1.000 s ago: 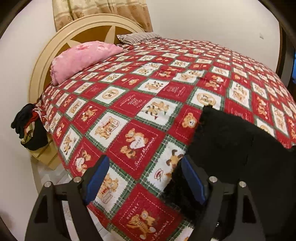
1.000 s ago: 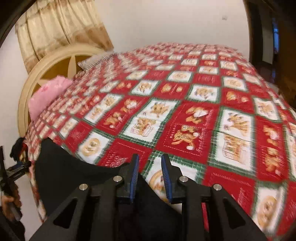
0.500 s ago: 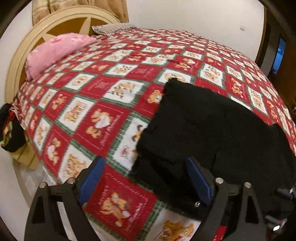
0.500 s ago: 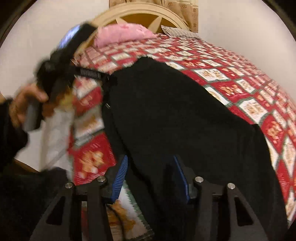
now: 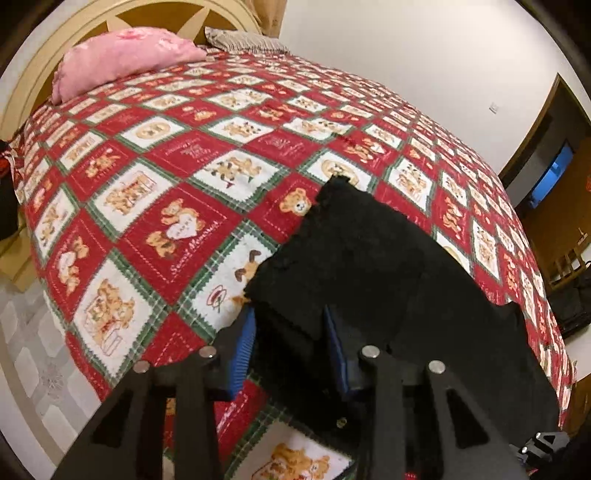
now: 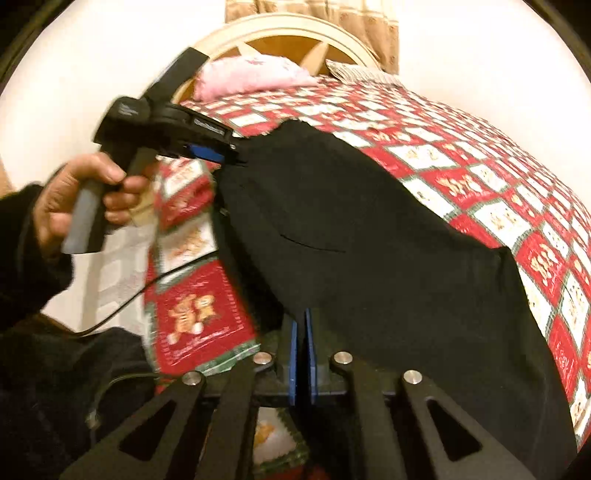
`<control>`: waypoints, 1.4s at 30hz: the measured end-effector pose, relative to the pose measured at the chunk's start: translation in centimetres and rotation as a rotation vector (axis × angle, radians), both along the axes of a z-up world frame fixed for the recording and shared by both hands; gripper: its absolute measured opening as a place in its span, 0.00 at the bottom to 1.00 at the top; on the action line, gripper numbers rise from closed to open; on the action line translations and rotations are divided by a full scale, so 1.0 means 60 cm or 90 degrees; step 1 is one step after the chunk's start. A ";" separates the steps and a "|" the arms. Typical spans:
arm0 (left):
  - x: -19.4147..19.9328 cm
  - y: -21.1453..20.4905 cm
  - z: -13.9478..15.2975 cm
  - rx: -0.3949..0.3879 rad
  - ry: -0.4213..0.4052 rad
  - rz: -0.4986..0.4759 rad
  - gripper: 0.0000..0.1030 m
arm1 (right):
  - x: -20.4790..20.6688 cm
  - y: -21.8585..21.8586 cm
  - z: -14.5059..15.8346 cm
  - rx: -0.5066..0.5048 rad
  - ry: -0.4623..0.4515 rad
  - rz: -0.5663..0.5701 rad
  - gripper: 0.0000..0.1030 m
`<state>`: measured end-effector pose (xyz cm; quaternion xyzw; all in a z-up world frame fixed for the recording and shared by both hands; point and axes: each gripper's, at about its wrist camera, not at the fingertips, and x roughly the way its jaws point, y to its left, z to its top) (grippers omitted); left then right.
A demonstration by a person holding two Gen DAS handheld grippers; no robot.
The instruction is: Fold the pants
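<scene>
The black pants (image 5: 388, 280) are lying spread across the near edge of the bed (image 5: 207, 155), on a red, white and green teddy-bear quilt (image 5: 177, 229). One end of the garment is reaching toward the middle of the bed; the other end is hanging over the near edge.

The left gripper (image 5: 290, 339) is pointing down at the near edge of the bed. Its jaws are closing, and a bunched corner of the pants is sitting between the blue pads (image 5: 243, 343). In the right wrist view, the pads appear to be pinching the fabric edge, which is pulled taut from that point. The person's hand (image 6: 74, 206) is gripping the handle of this gripper, and a dark sleeve (image 6: 26, 251) is covering the wrist.

The right gripper (image 6: 301, 347) is clenched, with its blue pads (image 6: 293, 354) nearly meeting. The lower hem of the pants is running down between them and is grasped there, at the near edge of the bed.

A pink pillow (image 5: 125, 59) is resting at the head of the bed, against the curved headboard (image 5: 44, 59). A striped pillow (image 5: 243, 38) is lying beside it, near the curtain (image 6: 332, 29).
</scene>
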<state>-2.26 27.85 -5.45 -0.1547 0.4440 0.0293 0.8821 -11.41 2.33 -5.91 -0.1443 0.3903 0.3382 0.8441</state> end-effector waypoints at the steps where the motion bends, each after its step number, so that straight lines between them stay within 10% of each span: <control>1: -0.002 -0.001 0.000 0.003 0.000 0.000 0.38 | -0.003 -0.001 -0.004 -0.006 0.001 0.005 0.04; 11: -0.016 0.002 -0.025 0.069 0.023 0.017 0.53 | -0.019 0.017 -0.055 -0.053 0.017 0.022 0.07; 18: -0.023 -0.015 0.068 0.193 -0.075 0.041 0.60 | -0.012 -0.109 0.066 0.212 0.049 -0.073 0.10; 20: -0.015 -0.042 0.086 0.203 -0.103 0.002 0.63 | -0.004 -0.186 0.091 0.255 0.017 -0.177 0.34; 21: -0.007 -0.070 0.090 0.214 -0.117 -0.028 0.65 | -0.003 -0.213 0.093 0.231 -0.010 -0.241 0.52; 28: 0.050 -0.186 0.016 0.240 -0.066 -0.116 0.67 | -0.013 -0.305 0.021 -0.012 -0.012 -0.431 0.54; 33: 0.060 -0.194 -0.022 0.255 -0.036 -0.118 0.68 | -0.076 -0.411 -0.004 0.118 0.054 -0.441 0.49; 38: 0.061 -0.197 -0.018 0.253 -0.020 -0.122 0.68 | -0.161 -0.503 -0.011 0.002 0.050 -0.546 0.60; 42: 0.054 -0.207 0.002 0.254 -0.012 -0.119 0.69 | -0.236 -0.607 -0.009 0.047 0.084 -0.688 0.68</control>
